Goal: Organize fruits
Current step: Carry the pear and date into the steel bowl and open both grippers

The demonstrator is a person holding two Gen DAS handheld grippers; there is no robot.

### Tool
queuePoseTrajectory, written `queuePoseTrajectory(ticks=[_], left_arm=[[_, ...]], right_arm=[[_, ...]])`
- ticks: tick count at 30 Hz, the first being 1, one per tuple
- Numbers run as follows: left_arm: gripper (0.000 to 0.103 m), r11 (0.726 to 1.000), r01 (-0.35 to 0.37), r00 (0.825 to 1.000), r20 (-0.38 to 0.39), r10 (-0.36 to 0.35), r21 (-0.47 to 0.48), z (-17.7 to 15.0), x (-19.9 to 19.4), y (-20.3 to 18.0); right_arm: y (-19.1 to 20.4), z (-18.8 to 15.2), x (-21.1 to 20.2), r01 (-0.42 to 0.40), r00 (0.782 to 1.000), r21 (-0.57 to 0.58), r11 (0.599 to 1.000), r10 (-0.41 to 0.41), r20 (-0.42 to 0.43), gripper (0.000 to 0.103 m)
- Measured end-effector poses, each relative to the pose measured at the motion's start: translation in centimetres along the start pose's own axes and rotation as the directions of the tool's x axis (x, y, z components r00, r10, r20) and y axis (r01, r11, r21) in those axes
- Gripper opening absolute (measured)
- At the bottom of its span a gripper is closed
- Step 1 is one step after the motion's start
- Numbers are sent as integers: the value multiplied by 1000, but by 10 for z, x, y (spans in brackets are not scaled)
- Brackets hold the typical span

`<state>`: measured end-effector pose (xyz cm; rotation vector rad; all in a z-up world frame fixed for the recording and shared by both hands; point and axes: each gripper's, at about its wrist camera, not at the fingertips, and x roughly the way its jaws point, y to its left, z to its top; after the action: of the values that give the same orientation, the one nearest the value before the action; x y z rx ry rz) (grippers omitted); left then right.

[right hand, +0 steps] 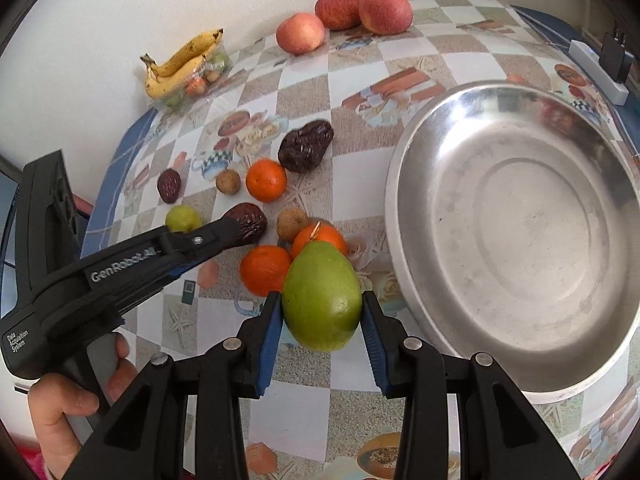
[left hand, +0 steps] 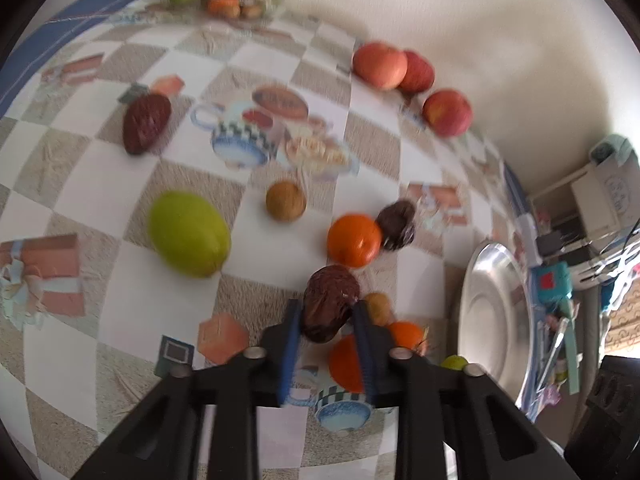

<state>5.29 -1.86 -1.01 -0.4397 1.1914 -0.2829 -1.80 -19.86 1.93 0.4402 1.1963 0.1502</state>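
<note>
- While the right gripper clamps a smooth, egg-shaped green fruit between its blue ribbed pads, the fruit sits raised above the tablecloth, its narrow end pointing away from the fingers.
- Clamped likewise, a wrinkled, dark brown date sits between the fingertips of the left gripper, whose jaws stand narrowly apart, pressed on its sides.
- Just beyond the right fingers lie two glossy oranges, touching each other, with a rough tan round fruit behind them.
- Farther ahead rest a third orange, a large wrinkled date, a small tan fruit and a smaller dark date.
- Right of the right fingers stands a wide, shallow steel bowl, scuffed and shiny, near the held green fruit.
- Ahead of the left fingers lie an orange touching a dark date; to their left sits a second green fruit.
- At the far edge by the wall rest three reddish apples and a bunch of spotted bananas atop a clear container.
- All rests on a glossy chequered tablecloth printed with teacups.
- A hand grips the left gripper's handle, fingers curled round it, the tool angled across toward the fruit cluster.
</note>
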Motion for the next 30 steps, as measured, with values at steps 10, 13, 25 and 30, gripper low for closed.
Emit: queuePoseTrajectory(ticks=[10,13,25,30], left_arm=[[21,1000,7,998,68,-8,17,1,-19,-8],[21,999,30,995,90,-32,27,-1,-26,-13],[21,959,172,985,-25,-171,225,-25,-4,-105],[22,931,214,977,-70,-202,297,-35,9,-142]], right_arm=[[-19,7,-20,32,998,50,998,-34,55,41],[-27,9,-26,31,997,72,997,-36,70,41],[-102,21,-55,226,960,256,940,-260,106,41],[-121,21,-62,208,962,314,926,-252,107,41]])
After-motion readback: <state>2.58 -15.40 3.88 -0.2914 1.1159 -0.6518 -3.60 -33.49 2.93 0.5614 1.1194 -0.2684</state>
